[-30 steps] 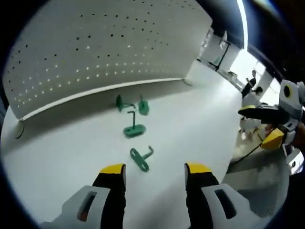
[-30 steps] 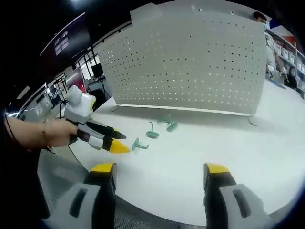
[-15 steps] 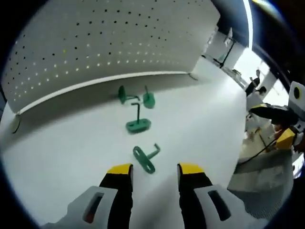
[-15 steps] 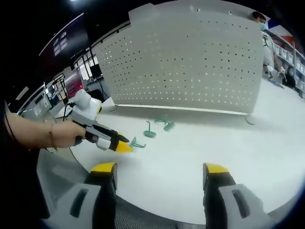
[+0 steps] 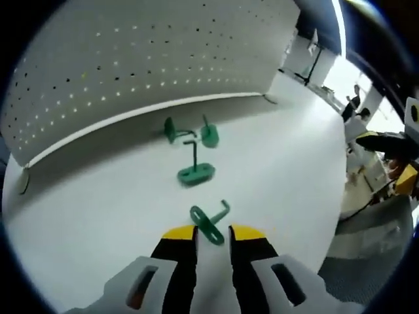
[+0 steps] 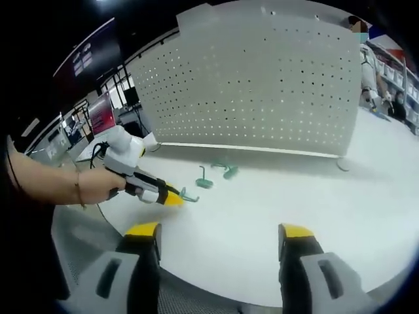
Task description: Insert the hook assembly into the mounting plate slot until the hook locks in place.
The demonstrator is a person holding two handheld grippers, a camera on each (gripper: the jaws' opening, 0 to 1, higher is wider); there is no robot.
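On the white table (image 5: 98,216), the left gripper (image 5: 213,234) has been brought up to the nearest green hook (image 5: 208,222), jaws narrowed around it but not clamped. Pegboard (image 5: 131,72) insertion is still ahead. Right gripper (image 6: 216,230) is held back, jaws apart.

Left gripper view: low and close over the white desk (image 5: 98,196), looking past its own jaws at the nearest green hook (image 5: 208,221), toward the perforated panel (image 5: 144,59) standing behind. Right gripper view: farther back at the desk (image 6: 262,209) edge, facing the same panel (image 6: 262,85) more squarely. Both share the panel, the desk top and the hook (image 6: 188,195); the left hand-held gripper (image 6: 171,198) enters from the left.
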